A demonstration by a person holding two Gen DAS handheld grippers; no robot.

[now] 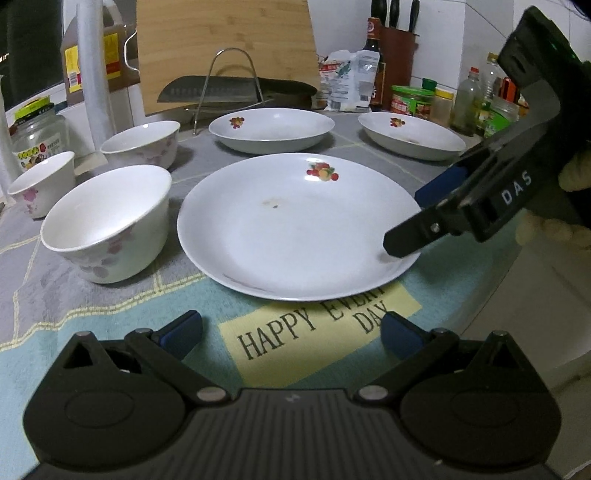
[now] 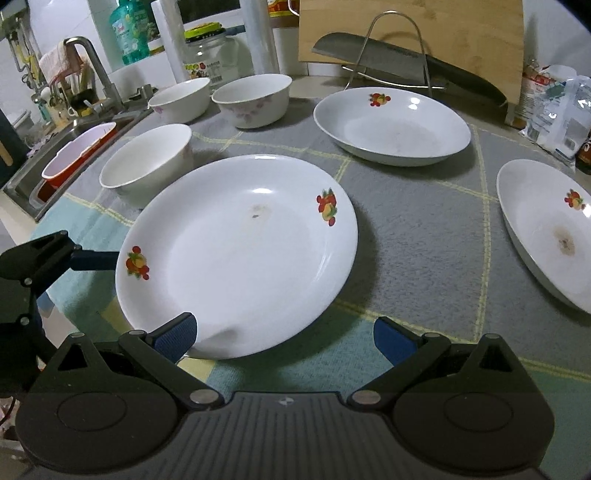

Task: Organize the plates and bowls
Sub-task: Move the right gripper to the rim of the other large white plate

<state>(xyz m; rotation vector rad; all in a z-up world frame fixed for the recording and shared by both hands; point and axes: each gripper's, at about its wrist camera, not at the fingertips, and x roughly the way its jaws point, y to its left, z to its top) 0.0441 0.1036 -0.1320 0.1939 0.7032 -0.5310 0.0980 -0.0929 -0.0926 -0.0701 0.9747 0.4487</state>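
Observation:
A large white plate with fruit prints lies on the mat in front of my left gripper, which is open and holds nothing. My right gripper comes in from the right, open, one fingertip over the plate's right rim. In the right wrist view the same plate lies just ahead of my open right gripper, whose left pad overlaps the near rim. Two more plates lie behind and to the right. Three white bowls stand upright at the left.
A cleaver on a wire rack leans against a bamboo board at the back. A sink with a red basin is at the left. Jars, bottles and a knife block crowd the back right. The counter edge drops off to the right.

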